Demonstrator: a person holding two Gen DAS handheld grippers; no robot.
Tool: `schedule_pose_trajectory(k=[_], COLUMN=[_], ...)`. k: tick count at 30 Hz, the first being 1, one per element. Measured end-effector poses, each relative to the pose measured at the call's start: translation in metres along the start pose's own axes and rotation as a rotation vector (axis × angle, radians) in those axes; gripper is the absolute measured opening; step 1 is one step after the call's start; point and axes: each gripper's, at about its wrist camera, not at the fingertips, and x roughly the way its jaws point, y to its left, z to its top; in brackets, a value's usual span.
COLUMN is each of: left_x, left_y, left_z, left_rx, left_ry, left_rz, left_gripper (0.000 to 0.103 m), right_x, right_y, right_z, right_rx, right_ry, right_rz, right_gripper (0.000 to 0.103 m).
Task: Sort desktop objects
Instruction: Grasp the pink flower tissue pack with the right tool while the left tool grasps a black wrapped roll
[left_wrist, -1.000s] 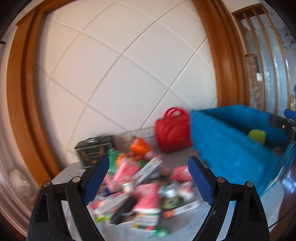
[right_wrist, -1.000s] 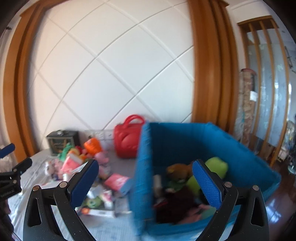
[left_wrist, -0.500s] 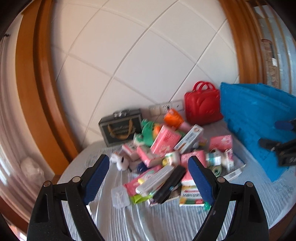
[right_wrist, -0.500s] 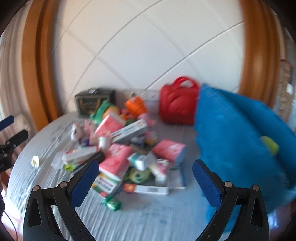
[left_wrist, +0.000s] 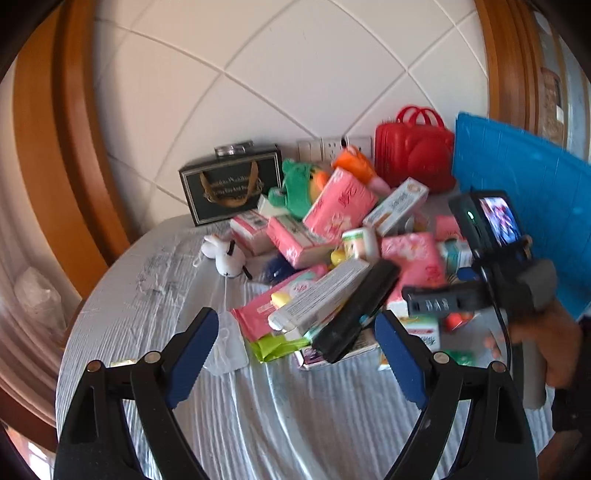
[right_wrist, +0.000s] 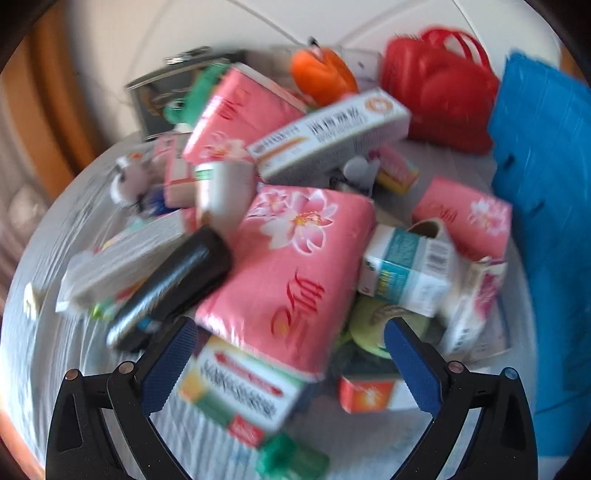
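A heap of small goods lies on the grey cloth-covered table (left_wrist: 155, 295): pink tissue packs (right_wrist: 284, 266), a long white toothpaste box (right_wrist: 328, 136), a black case (left_wrist: 354, 310), a white bottle (right_wrist: 221, 192), a green plush toy (left_wrist: 295, 188). My left gripper (left_wrist: 295, 354) is open and empty, just short of the black case. My right gripper (right_wrist: 288, 362) is open and empty, low over the front of the heap, right by the big pink tissue pack. The right gripper's body and the hand holding it show in the left wrist view (left_wrist: 498, 273).
A blue fabric bin (left_wrist: 528, 206) stands to the right of the heap; it also shows in the right wrist view (right_wrist: 546, 229). A red handbag (left_wrist: 413, 151) and a dark gift box (left_wrist: 232, 188) stand against the back wall. A small white plush (left_wrist: 225, 254) lies at the heap's left.
Both grippers swung left from the blue bin toward the heap and moved closer. The right gripper dropped low over the pink tissue pack. Both stayed open.
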Motion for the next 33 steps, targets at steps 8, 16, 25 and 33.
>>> schedule_pose_trajectory(k=[8, 16, 25, 33], left_x=[0.028, 0.059, 0.079, 0.140], left_y=[0.014, -0.025, -0.066, -0.052], left_z=[0.002, -0.007, -0.044, -0.066], left_rx=[0.039, 0.139, 0.274, 0.220], left_ry=[0.024, 0.024, 0.101, 0.263], left_rz=[-0.082, -0.277, -0.397, -0.354], left_gripper=[0.087, 0.087, 0.072, 0.067], right_x=[0.043, 0.008, -0.053, -0.056], right_y=[0.013, -0.017, -0.074, -0.080], right_z=[0.014, -0.010, -0.045, -0.054], right_rx=[0.055, -0.019, 0.071, 0.097], right_ry=[0.073, 0.018, -0.035, -0.018], right_rz=[-0.103, -0.076, 0.001, 0.065], right_gripper=[0.103, 0.089, 0.089, 0.090])
